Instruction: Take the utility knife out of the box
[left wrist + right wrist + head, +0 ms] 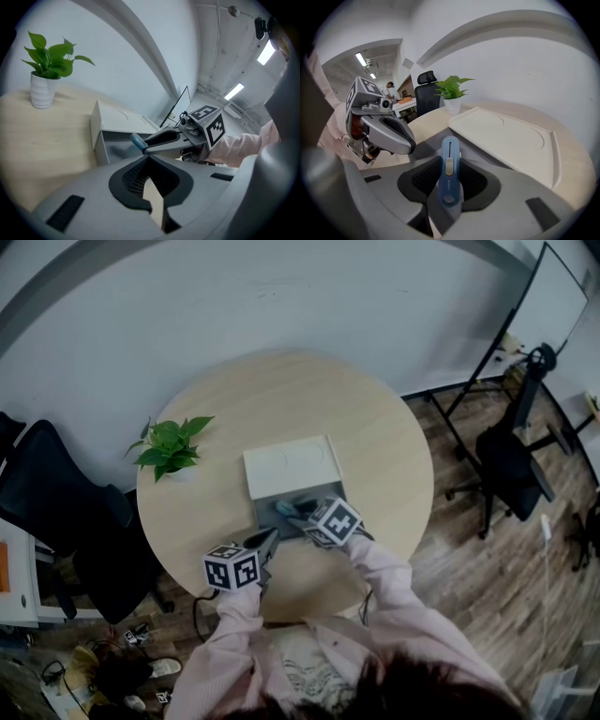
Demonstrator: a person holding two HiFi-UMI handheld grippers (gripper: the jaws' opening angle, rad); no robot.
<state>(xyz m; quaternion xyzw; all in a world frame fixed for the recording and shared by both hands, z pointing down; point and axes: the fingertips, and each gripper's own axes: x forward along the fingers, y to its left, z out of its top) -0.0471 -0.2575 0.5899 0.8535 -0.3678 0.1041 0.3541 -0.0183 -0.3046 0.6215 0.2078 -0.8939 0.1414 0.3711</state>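
A blue utility knife (pixel 450 145) with a pale slider lies lengthwise between the jaws of my right gripper (pixel 449 164), which is shut on it. The knife's tip (pixel 138 140) sticks out past that gripper (pixel 154 140), just over the front opening of the grey box (pixel 281 521). The box's cream lid (pixel 292 465) lies folded back on the round table (pixel 375 427). My left gripper (pixel 267 542) hovers near the table's front edge, left of the box, shut on nothing (pixel 149 159).
A potted green plant (pixel 172 446) stands on the table's left side. A black office chair (pixel 56 512) stands left of the table and another (pixel 511 460) to the right, beside a whiteboard stand (pixel 553 296). The person's pink sleeves (pixel 394 587) reach in from below.
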